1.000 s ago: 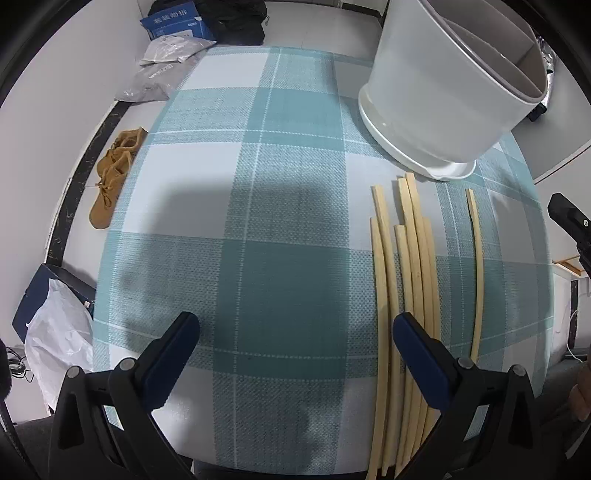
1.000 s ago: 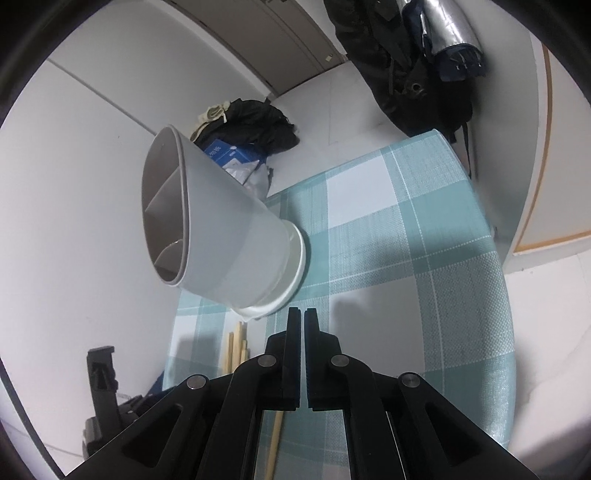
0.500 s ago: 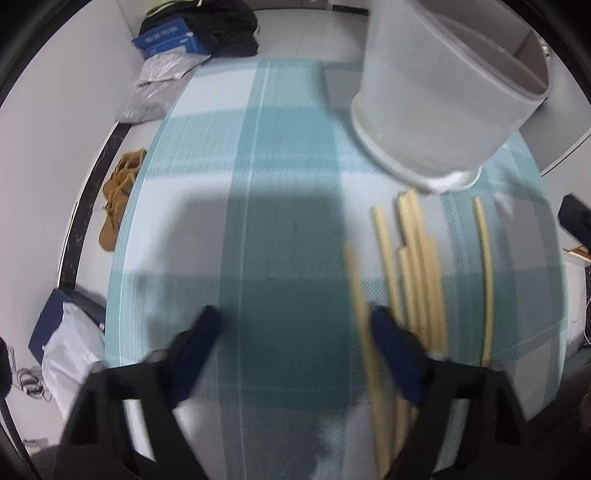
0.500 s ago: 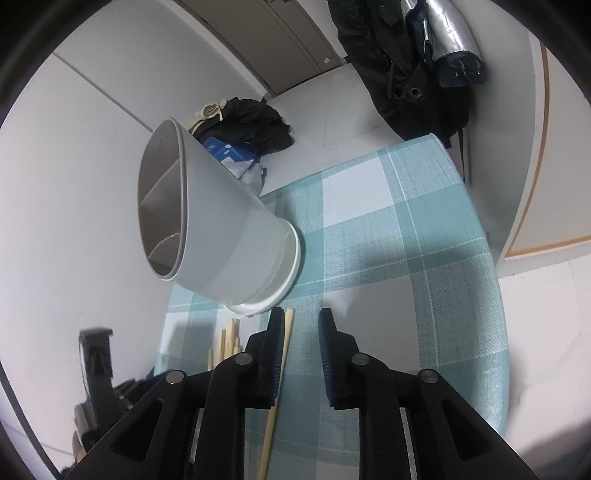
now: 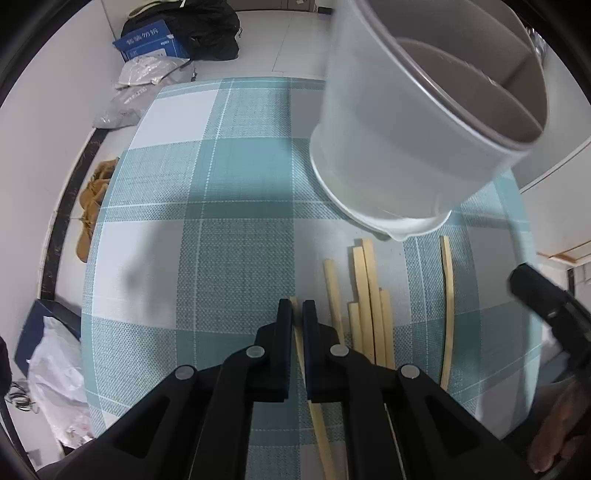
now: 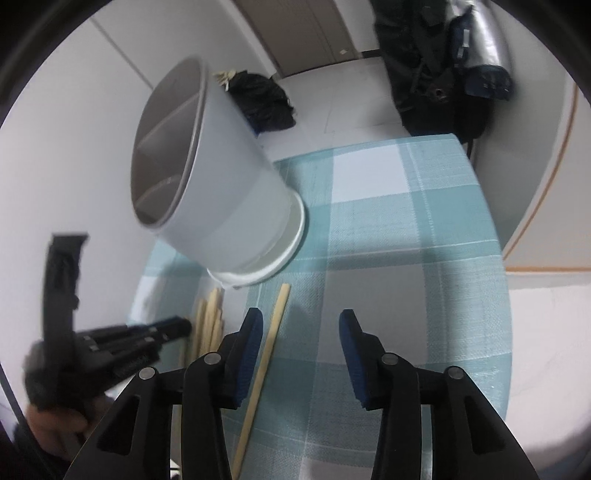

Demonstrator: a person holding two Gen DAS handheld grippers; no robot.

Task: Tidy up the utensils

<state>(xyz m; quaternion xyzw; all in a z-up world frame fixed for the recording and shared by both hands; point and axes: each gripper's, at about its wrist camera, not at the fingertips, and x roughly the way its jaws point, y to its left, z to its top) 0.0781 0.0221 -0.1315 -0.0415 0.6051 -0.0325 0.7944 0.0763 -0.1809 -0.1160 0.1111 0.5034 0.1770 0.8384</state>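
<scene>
Several pale wooden chopsticks (image 5: 369, 295) lie side by side on the teal checked tablecloth (image 5: 221, 229), below a white divided utensil holder (image 5: 413, 122). My left gripper (image 5: 297, 314) is shut on one chopstick (image 5: 317, 417), which runs back between its fingers. My right gripper (image 6: 301, 325) is open and empty above the cloth. A single chopstick (image 6: 264, 363) lies on the table just inside its left finger (image 6: 251, 339). The holder (image 6: 210, 177) stands behind it, and the left gripper (image 6: 155, 332) shows at the left.
The table is small, with edges close on all sides. On the floor lie brown shoes (image 5: 92, 206), a blue box (image 5: 151, 42), black bags (image 5: 207, 26) and plastic bags (image 5: 55, 380). A dark backpack (image 6: 443, 66) leans beyond the table's far edge.
My left gripper has closed from wide open onto one chopstick taken from the row. My right gripper has opened from shut, and a chopstick now lies under it.
</scene>
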